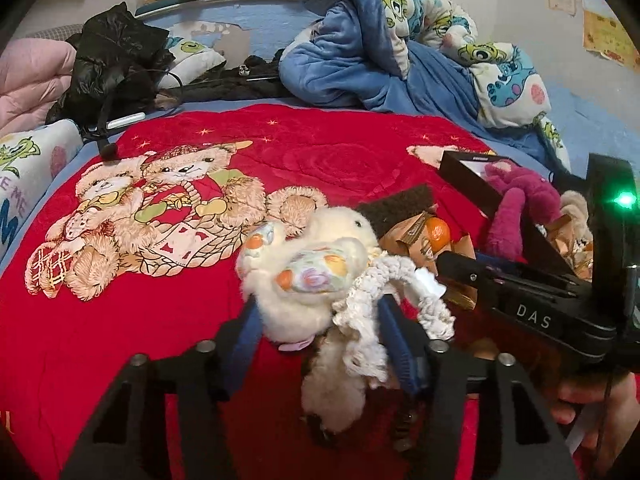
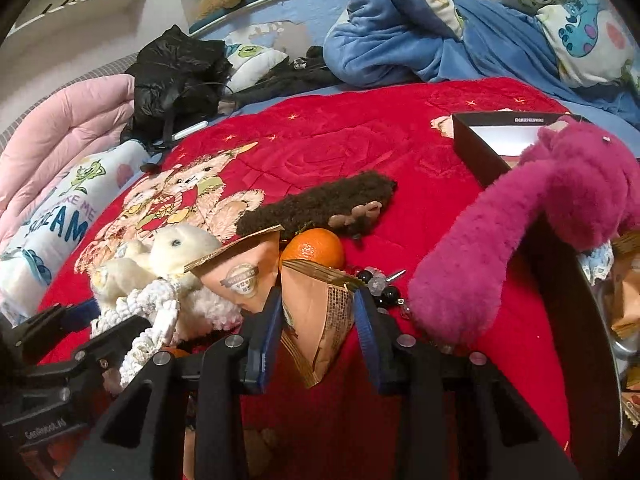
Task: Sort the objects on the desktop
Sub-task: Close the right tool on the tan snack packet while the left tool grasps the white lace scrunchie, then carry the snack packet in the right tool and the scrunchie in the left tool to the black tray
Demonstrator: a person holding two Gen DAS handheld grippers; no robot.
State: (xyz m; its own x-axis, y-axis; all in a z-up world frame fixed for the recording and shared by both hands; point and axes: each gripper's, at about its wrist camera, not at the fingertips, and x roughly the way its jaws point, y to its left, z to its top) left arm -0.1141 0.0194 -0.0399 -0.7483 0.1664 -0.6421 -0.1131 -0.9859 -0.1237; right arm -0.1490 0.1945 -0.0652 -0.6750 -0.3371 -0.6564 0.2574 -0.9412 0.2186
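The cream plush sits between the blue pads of the left tongs, which pinch it above the red blanket; a white knitted cord hangs off its right side. From the right wrist view the same plush lies at the left edge of the pile, its cord draped over the left tool.

The right tongs pinch a tan paper packet between their pads. Just behind the packet sit a second packet and an orange, with a dark brown plush farther back. Black and clear beads lie just right of the pinched packet.

A pink plush droops over the rim of a black box on the right. The red blanket covers a bed; blue bedding, a black jacket and a pink quilt lie behind.
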